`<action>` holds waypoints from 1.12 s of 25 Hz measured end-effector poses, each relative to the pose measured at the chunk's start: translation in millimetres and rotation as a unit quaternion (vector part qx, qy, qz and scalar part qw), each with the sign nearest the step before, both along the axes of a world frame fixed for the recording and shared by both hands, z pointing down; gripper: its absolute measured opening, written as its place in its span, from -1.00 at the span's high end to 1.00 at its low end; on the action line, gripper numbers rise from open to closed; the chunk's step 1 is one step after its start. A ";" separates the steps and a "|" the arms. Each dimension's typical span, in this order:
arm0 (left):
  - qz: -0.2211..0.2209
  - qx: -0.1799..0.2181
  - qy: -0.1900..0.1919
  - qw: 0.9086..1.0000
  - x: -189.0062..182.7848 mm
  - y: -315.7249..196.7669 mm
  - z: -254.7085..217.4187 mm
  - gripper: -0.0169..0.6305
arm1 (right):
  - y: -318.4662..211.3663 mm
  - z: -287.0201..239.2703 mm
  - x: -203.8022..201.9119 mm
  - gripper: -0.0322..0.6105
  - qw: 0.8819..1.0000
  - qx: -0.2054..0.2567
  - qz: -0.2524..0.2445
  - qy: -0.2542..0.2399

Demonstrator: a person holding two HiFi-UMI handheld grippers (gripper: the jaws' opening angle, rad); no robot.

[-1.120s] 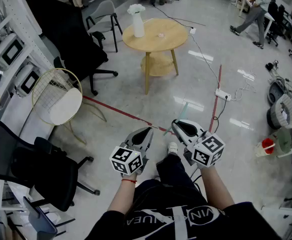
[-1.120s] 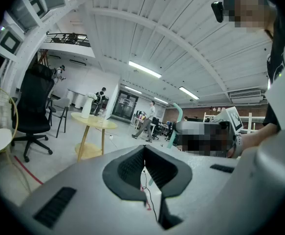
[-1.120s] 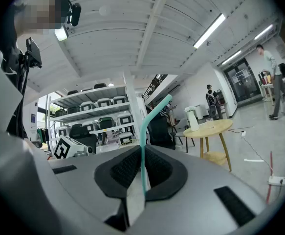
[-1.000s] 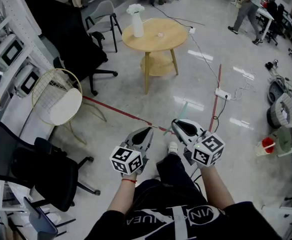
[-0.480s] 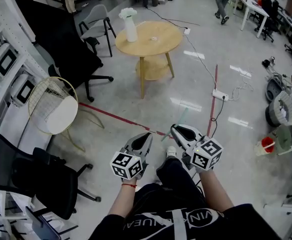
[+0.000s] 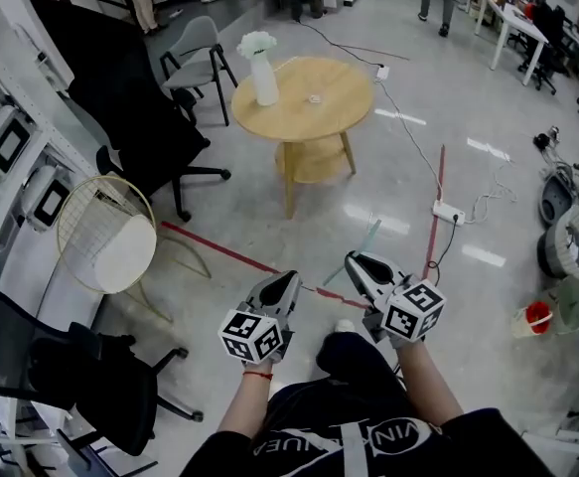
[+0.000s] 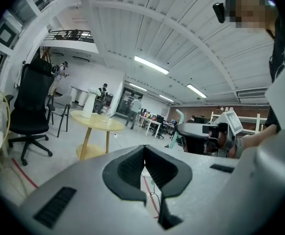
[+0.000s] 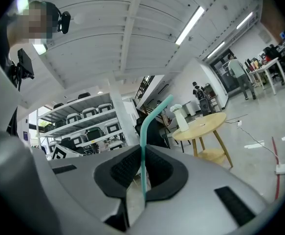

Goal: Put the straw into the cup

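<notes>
While facing the round wooden table (image 6: 347,102) from well back, holding both grippers low on its near side.

Clamping a teal straw (image 6: 366,237) in the right gripper (image 6: 355,259), jaws pinched on the lower end. Pointing the straw's bent top toward the table, well short of the rim.

Carrying nothing in the left gripper (image 6: 290,277), jaws pressed together, just left of the right one and also aiming at the table.

Looking across a wide stretch of glossy floor between grippers and table legs, crossed by a red tape line (image 6: 219,249).

Noting a white vase (image 6: 264,68) standing upright near the tabletop's left edge. Also noting a small pale item (image 6: 316,97) near the middle, too small to confirm as the cup.

Reading tighter room left of the table: black office chair (image 6: 155,117) near the rim, grey chair (image 6: 198,43) just beyond it. Spotting a wire-frame chair (image 6: 105,229) further left and nearer.

Flagging a power strip (image 6: 449,212) with trailing cable on the floor right of the table.
</notes>
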State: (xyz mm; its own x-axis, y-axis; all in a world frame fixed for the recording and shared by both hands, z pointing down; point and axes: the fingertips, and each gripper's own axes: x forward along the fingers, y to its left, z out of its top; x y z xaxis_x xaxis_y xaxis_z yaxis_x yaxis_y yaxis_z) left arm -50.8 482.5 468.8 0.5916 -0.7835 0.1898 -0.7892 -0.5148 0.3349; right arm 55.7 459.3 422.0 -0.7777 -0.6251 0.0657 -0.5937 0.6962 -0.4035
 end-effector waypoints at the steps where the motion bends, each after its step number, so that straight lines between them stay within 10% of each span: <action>1: -0.004 0.001 0.000 1.000 -0.4 -14.3 -1.0 0.92 | -14.6 -0.5 0.7 0.83 1.000 0.000 -0.002 -0.001; 15: -0.028 -0.003 0.007 1.000 26.4 -166.3 -15.6 0.92 | -166.3 -14.2 37.7 0.83 1.000 -0.012 -0.008 -0.004; 28: -0.048 -0.032 0.011 0.998 24.9 -197.8 4.1 0.92 | -205.5 7.1 50.1 0.83 0.998 -0.047 -0.002 -0.035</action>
